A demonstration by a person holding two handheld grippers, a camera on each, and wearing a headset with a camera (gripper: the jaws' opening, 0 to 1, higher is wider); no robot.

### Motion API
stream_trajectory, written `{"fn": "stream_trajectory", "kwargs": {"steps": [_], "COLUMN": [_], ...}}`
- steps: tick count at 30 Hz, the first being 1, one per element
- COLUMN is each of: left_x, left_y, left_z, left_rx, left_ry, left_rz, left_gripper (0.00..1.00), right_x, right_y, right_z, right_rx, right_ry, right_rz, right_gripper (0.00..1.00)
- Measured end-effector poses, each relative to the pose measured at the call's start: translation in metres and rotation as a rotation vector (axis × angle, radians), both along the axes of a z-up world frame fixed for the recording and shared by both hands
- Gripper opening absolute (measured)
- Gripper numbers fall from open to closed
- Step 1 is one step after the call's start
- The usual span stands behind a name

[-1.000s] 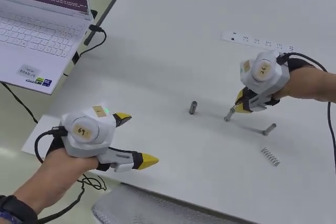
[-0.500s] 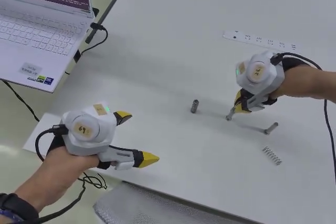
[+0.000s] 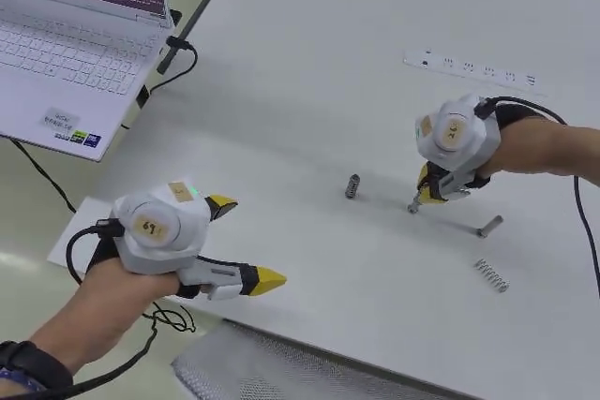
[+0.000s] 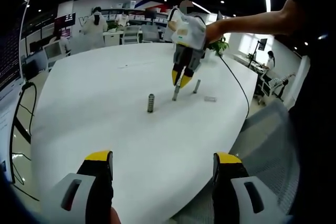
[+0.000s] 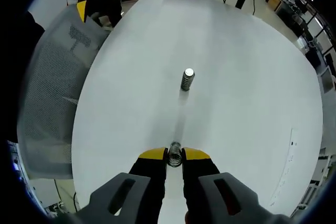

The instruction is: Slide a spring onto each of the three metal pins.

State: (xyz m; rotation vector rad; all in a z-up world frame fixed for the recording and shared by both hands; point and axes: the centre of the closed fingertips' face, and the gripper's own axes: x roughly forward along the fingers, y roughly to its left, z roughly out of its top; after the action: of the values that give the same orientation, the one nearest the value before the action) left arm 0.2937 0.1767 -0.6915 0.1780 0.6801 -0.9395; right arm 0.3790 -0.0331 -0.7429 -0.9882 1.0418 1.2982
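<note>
A metal pin with a spring on it [image 3: 352,185] [image 4: 151,103] [image 5: 187,79] stands upright mid-table. My right gripper [image 3: 427,198] [image 5: 175,154] is shut on a second pin wrapped in a spring [image 3: 413,203] [image 4: 176,94], which is tilted with its lower end on the table. A bare pin [image 3: 488,226] [image 4: 197,86] lies to the right. A loose spring [image 3: 490,274] [image 4: 210,98] lies nearer the table's front edge. My left gripper [image 3: 244,241] [image 4: 163,157] hovers open over the front edge, holding nothing.
An open laptop [image 3: 75,44] sits at the far left with a black cable [image 3: 178,49] beside it. A white power strip [image 3: 473,67] lies at the back right. A grey mesh chair [image 3: 281,372] stands below the table's front edge.
The right gripper has rolled a little above its pin and shifted it slightly left; the pin stands somewhat steeper. The left gripper has stayed put.
</note>
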Motion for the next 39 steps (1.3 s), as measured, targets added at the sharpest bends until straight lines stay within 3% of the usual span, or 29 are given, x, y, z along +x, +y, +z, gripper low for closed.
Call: {"fn": "stream_trajectory", "kwargs": {"steps": [19,39], "left_x": [-0.001,-0.001], "left_y": [0.004,0.007], "left_z": [-0.002,-0.004], "left_rx": [0.006,0.009], "left_ry": [0.008,0.016], "left_rz": [0.01,0.014], "left_gripper": [0.74,0.74], "right_x": [-0.005,-0.006], "right_y": [-0.001,-0.001], "right_z": [-0.018,-0.026], "right_rx": [-0.033,-0.039], "right_ry": [0.025,0.041], "right_rz": [0.027,0.03], "right_gripper": [0.09,0.09]}}
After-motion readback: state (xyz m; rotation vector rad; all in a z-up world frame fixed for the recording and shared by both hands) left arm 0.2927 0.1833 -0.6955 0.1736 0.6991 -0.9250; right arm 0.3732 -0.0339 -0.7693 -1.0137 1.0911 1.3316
